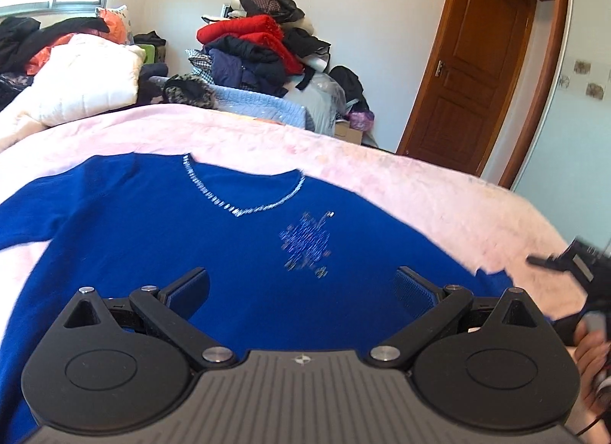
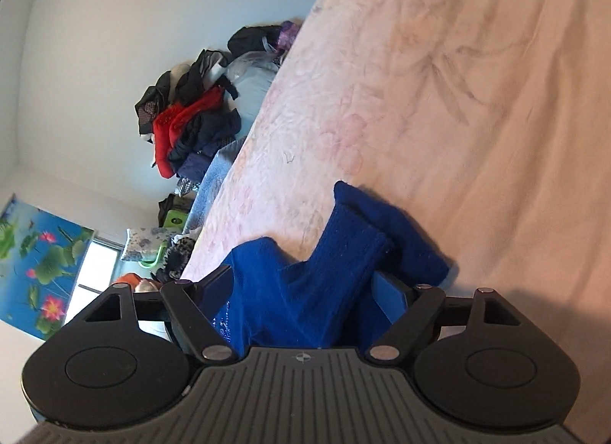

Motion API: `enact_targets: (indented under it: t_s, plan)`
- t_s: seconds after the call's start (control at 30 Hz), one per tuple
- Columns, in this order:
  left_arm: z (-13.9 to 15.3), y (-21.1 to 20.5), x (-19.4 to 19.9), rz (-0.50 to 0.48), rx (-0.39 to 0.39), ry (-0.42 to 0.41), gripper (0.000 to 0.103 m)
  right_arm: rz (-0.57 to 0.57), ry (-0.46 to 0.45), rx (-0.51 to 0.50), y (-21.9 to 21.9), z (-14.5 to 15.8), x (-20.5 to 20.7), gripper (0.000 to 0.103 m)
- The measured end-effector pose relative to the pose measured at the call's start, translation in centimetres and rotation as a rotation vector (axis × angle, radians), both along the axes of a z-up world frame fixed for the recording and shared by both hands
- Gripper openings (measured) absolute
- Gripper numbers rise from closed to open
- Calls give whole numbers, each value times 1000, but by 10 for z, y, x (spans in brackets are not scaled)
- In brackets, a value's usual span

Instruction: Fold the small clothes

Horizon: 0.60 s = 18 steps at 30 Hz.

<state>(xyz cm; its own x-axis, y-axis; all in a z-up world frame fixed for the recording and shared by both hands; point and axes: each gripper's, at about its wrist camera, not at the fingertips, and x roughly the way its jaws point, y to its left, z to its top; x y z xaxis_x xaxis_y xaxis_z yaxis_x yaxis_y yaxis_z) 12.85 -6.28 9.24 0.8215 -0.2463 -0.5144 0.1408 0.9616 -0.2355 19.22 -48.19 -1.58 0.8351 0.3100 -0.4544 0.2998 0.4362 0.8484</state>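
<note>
A royal-blue sweater with a silver beaded neckline and a sparkly chest motif lies front-up on the pink bedspread. My left gripper is open above its lower body, holding nothing. My right gripper is rolled sideways and open, with the sweater's sleeve bunched between its fingers but not clamped. The right gripper also shows at the right edge of the left wrist view, by the sweater's side.
A white pillow and dark clothes lie at the bed's far left. A tall pile of red, navy and black clothes stands behind the bed. A wooden door is at the right.
</note>
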Motion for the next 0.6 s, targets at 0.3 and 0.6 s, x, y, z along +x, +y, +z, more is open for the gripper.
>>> enact_targets:
  t_s: [0.3, 0.6]
  plan:
    - [8, -16, 58, -142, -230, 145, 103, -30, 4, 2, -5, -18, 14, 24]
    - [-43, -41, 131, -339, -762, 481, 103, 231, -247, -480, 100, 42, 17, 11]
